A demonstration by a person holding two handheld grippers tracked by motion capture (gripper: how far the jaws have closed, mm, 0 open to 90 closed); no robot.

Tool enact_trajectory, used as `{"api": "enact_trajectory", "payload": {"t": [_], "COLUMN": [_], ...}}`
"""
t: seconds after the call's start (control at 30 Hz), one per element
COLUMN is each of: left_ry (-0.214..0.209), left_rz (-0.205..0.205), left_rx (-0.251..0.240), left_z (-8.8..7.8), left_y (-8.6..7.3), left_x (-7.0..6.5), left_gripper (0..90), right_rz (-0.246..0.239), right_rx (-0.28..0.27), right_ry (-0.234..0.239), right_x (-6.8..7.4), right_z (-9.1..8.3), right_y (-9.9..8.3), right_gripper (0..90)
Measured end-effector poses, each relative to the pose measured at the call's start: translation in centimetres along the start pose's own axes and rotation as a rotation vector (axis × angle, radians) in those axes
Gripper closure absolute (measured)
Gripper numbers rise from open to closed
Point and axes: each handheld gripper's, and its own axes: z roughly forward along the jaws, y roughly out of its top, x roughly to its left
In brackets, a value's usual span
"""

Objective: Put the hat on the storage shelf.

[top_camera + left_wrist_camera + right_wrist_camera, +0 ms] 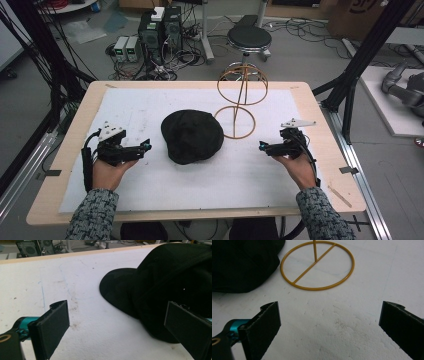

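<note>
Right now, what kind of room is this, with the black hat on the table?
Probably a lab or workshop for recording handling tasks. Computer towers and tangled cables sit on the floor, black metal frames stand around the table, and a person holds a left gripper and a right gripper.

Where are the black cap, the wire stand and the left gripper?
black cap (192, 136), high view, on its crown.
wire stand (235, 122), high view, on its base ring's crossbar.
left gripper (148, 145), high view, at its open fingertips.
</note>
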Motion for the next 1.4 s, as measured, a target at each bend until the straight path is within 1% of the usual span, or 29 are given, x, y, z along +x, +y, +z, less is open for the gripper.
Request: {"api": "enact_trajectory", "payload": {"t": [0.07, 0.23, 0.37, 0.4, 0.47, 0.5, 0.53, 0.57, 0.6, 0.63, 0.67, 0.77, 0.8, 0.83, 0.9, 1.03, 1.1, 1.13, 1.17, 1.23, 1.4], "left_ry": [0.003, -0.005, -0.028, -0.028, -0.049, -0.049, -0.064, -0.07, -0.07, -0.084, -0.084, -0.111, -0.116, -0.13, -0.137, -0.165, -0.175, -0.175, -0.174, -0.173, -0.168], "left_rz": [0.002, 0.005, 0.018, 0.018, 0.021, 0.021, 0.026, 0.027, 0.027, 0.026, 0.026, 0.028, 0.033, 0.04, 0.053, 0.067, 0.076, 0.076, 0.091, 0.105, 0.105], "left_rx": [-0.004, -0.009, -0.02, -0.02, -0.027, -0.027, -0.029, -0.033, -0.033, -0.041, -0.041, -0.035, -0.033, -0.033, -0.043, -0.026, -0.026, -0.026, -0.028, -0.027, -0.02], "left_z": [0.0, 0.3, 0.9, 0.9, 1.3, 1.3, 1.4, 1.5, 1.5, 1.6, 1.6, 1.9, 2.1, 2.3, 2.6, 3.5, 3.9, 3.9, 4.2, 4.4, 4.9], "left_y": [0.1, 0.5, 1.1, 1.1, 1.3, 1.3, 1.4, 1.5, 1.5, 1.6, 1.6, 1.6, 1.6, 1.5, 1.3, 1.0, 0.9, 0.9, 0.9, 0.8, 0.7], "left_x": [-0.2, -0.9, -2.2, -2.2, -3.1, -3.1, -3.8, -4.1, -4.1, -4.8, -4.8, -5.8, -6.2, -7.0, -7.8, -9.2, -9.8, -9.8, -10.3, -10.6, -11.0], "left_gripper": [6.4, 6.4, 6.4, 6.4, 6.5, 6.4, 6.5, 6.5, 6.4, 6.4, 6.5, 7.7, 7.7, 9.5, 11.7, 12.3, 13.9, 14.5, 15.5, 18.3, 19.4], "right_rz": [-0.001, -0.005, -0.012, -0.013, -0.013, -0.013, -0.011, -0.014, -0.007, -0.005, -0.012, -0.006, -0.006, -0.011, -0.008, -0.008, -0.012, -0.014, -0.015, -0.009, -0.002], "right_rx": [-0.005, -0.01, -0.017, -0.015, -0.024, -0.024, -0.025, -0.024, -0.021, -0.023, -0.026, -0.022, -0.022, -0.021, -0.022, -0.021, -0.02, -0.021, -0.024, -0.023, -0.027], "right_ry": [0.0, 0.003, 0.009, 0.009, 0.013, 0.013, 0.014, 0.01, 0.011, 0.013, 0.009, 0.012, 0.012, 0.014, 0.013, 0.017, 0.018, 0.017, 0.018, 0.019, 0.015], "right_x": [0.0, 0.0, 0.1, 0.1, 0.2, 0.2, 0.1, 0.1, 0.1, 0.1, 0.0, 0.1, 0.1, 0.1, 0.2, 0.2, 0.2, 0.1, 0.1, 0.0, -0.1], "right_z": [-0.1, -0.2, -0.1, -0.1, -0.3, -0.3, -0.4, -0.4, -0.5, -0.5, -0.5, -0.5, -0.5, -0.4, -0.4, -0.4, -0.4, -0.4, -0.5, -0.6, -0.8], "right_y": [0.1, 0.3, 0.5, 0.5, 0.6, 0.6, 0.6, 0.6, 0.5, 0.5, 0.5, 0.5, 0.5, 0.5, 0.6, 0.6, 0.5, 0.5, 0.5, 0.5, 0.4], "right_gripper": [3.4, 3.4, 3.4, 3.4, 3.4, 3.4, 3.4, 3.4, 3.4, 3.4, 3.4, 3.4, 3.4, 3.4, 3.4, 3.4, 3.4, 3.4, 3.4, 3.4, 3.4]}}
